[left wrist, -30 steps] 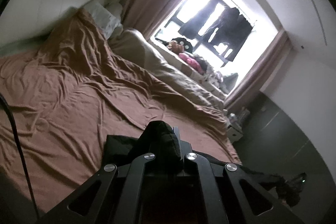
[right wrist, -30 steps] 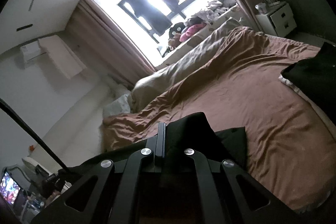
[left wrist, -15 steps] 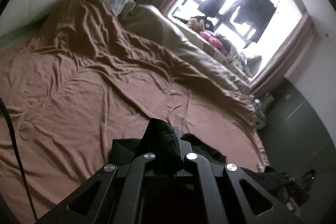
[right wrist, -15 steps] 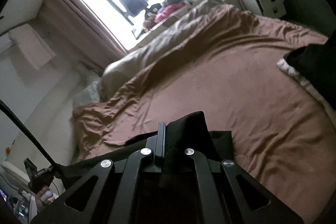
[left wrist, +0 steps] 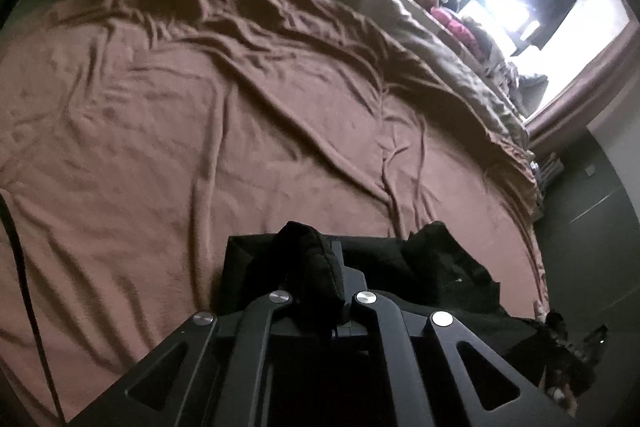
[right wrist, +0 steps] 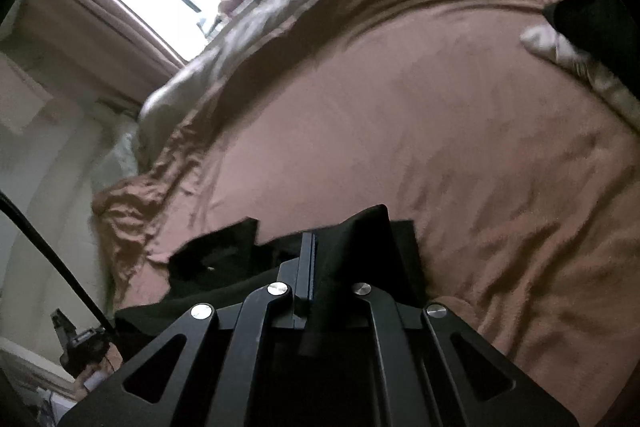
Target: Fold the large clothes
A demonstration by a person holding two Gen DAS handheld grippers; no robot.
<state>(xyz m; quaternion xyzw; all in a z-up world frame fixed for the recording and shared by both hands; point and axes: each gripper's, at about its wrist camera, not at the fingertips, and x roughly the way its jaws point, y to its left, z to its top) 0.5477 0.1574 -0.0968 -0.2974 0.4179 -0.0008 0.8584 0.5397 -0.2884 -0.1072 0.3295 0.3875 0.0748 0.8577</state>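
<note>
Now lowered nearer the bed (left wrist: 168,131) than a second ago: left hand-held gripper (left wrist: 320,267) and right hand-held gripper (right wrist: 320,247), each clamped on a bunched edge of the black garment (left wrist: 440,267). Garment hangs between them, its front reaching the brown bedspread; judged ready for laying flat.

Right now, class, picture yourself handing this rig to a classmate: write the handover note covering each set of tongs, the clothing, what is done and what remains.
Left tongs: shut on a bunched edge of the black fabric garment.
Right tongs: shut on another edge of the same garment.
The garment hangs low over the rumpled brown bedspread, partly draped on it.
Done: picked up by two edges.
Left: lay it flat, fold it.
</note>
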